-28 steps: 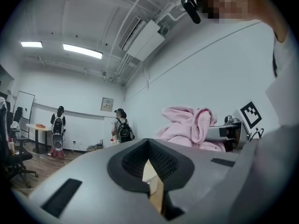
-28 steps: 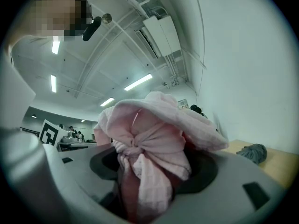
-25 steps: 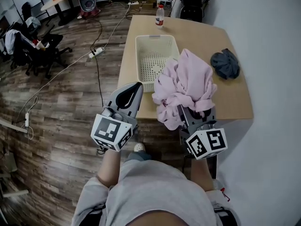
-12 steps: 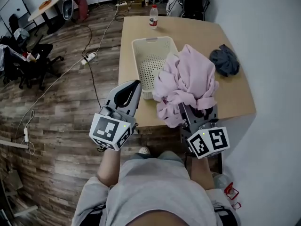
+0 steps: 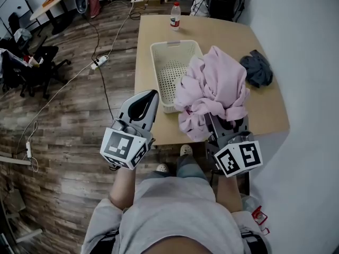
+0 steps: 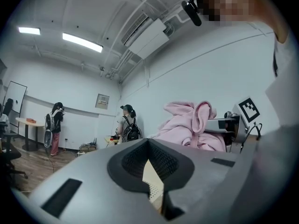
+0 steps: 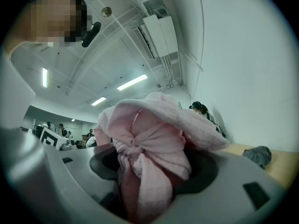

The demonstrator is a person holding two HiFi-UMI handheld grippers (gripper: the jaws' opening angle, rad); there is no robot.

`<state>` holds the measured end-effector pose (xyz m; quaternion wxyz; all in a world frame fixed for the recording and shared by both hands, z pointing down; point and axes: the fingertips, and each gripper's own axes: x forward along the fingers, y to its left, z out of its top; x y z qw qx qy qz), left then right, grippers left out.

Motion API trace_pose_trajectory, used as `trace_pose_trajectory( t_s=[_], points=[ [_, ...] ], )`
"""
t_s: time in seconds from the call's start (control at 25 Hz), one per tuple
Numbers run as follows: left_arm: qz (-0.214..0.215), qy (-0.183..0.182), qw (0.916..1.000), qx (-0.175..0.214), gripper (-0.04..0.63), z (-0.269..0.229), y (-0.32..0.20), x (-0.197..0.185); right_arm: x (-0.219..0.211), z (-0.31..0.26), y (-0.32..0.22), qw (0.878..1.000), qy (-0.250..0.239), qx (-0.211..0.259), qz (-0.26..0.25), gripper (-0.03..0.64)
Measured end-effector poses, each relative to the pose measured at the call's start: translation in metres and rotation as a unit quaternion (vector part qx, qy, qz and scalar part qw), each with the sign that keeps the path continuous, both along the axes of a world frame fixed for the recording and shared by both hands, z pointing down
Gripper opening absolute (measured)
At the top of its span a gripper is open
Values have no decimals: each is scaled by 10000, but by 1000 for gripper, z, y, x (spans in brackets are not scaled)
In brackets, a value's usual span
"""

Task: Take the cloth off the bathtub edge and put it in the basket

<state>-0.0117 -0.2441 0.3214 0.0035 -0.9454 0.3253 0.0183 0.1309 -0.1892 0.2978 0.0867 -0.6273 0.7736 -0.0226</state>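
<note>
A bunched pink cloth (image 5: pixel 214 86) is clamped in my right gripper (image 5: pixel 216 119), jaws shut on it, and it hangs over the near edge of the wooden table (image 5: pixel 212 33). The cloth (image 7: pixel 154 134) fills the right gripper view and hides the pads. A cream perforated basket (image 5: pixel 154 70) stands on the table just left of the cloth, with nothing visible inside. My left gripper (image 5: pixel 150 97) is shut and holds nothing, hovering off the table's near left corner. In the left gripper view the pink cloth (image 6: pixel 187 125) shows to the right, above the jaws.
A dark grey cloth (image 5: pixel 258 70) lies on the table's right side by the white wall (image 5: pixel 307 62). A water bottle (image 5: pixel 174 16) stands at the far edge. Cables and a power strip (image 5: pixel 98 63) run over the wood floor at left, near office chairs (image 5: pixel 32 62).
The person has stepped closer to the table, so the table and basket sit nearer in view. The right gripper still carries the pink cloth; the left gripper stays shut.
</note>
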Motion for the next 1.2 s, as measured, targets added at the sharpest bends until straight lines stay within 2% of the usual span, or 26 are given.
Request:
trace_pose_trajectory(
  t_s=[0.4,0.76,1.2],
  points=[
    [-378,37,9993,49,-3,-8,-39,8,13,-13,-55,9993,64,53,-357,308],
    [-917,125,9957,22,-3,-15,-81,7,13,-21,-118,9954,170,8,-945,308],
    [-1578,-39,9875,-46,-3,-2,-99,12,15,14,-175,9866,30,-345,-1591,308]
  ],
)
